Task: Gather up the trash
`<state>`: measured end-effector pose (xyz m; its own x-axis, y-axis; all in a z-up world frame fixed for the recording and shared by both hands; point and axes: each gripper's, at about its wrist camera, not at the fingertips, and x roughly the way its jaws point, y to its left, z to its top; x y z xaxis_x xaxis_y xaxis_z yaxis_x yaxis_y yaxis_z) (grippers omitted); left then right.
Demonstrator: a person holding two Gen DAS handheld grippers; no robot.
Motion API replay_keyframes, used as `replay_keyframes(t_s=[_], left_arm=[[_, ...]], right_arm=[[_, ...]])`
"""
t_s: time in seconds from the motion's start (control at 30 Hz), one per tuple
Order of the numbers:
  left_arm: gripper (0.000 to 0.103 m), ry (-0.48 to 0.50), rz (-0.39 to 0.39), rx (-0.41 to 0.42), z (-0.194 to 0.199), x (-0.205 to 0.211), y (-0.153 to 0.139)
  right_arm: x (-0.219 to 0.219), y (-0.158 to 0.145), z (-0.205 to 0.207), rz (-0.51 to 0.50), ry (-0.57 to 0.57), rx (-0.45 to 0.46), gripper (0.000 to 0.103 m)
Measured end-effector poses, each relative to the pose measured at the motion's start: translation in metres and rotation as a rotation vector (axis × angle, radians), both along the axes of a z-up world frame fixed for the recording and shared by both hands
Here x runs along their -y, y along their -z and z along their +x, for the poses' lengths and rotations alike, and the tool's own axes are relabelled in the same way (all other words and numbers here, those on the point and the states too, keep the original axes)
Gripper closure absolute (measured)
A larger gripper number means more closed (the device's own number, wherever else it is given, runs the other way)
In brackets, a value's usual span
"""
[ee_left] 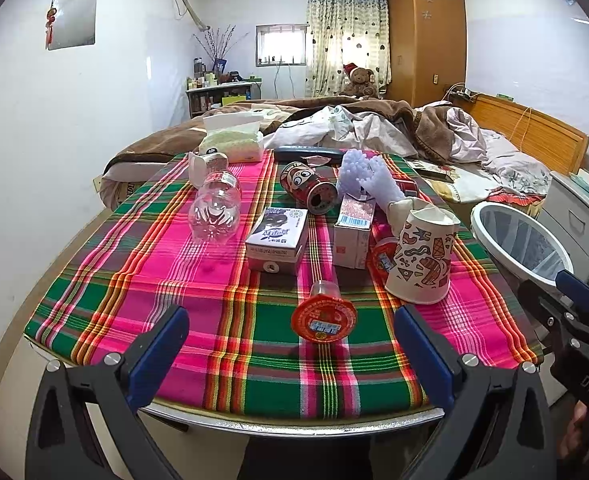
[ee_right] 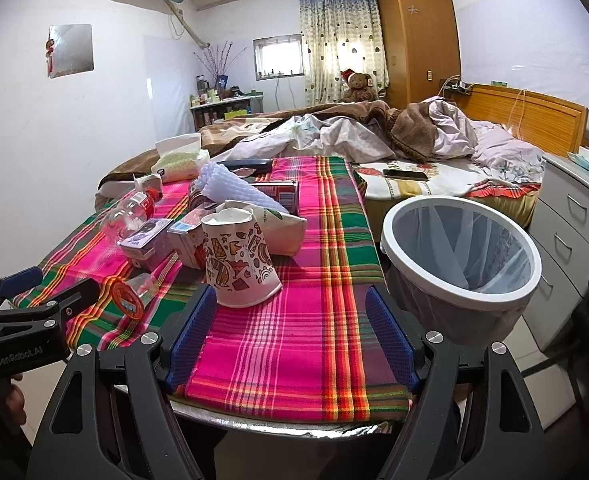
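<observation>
One bottle, two cartons, two cans, one paper cup, one bin.

Legible markings: "DAS" on right gripper body; "GenRobot.AI" on left gripper body. Carton and jelly-cup print unreadable.

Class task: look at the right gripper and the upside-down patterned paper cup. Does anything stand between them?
Nothing visible does. The right gripper hangs open over bare plaid tablecloth, and the upside-down patterned paper cup stands just ahead, near its left finger.
</observation>
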<state>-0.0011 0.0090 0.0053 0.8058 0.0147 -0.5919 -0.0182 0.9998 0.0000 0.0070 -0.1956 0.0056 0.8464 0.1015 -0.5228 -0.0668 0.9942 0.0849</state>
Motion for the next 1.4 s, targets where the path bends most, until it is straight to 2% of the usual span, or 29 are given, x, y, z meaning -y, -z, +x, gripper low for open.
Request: replay_keyframes(t_s=[1.4], left_arm=[[0.0,-0.003,0.001,-0.007,-0.001,-0.0017,0.0037]], right_arm=[[0.0002,-0.0001,0.0002,-0.003,0.001,0.004,0.024]])
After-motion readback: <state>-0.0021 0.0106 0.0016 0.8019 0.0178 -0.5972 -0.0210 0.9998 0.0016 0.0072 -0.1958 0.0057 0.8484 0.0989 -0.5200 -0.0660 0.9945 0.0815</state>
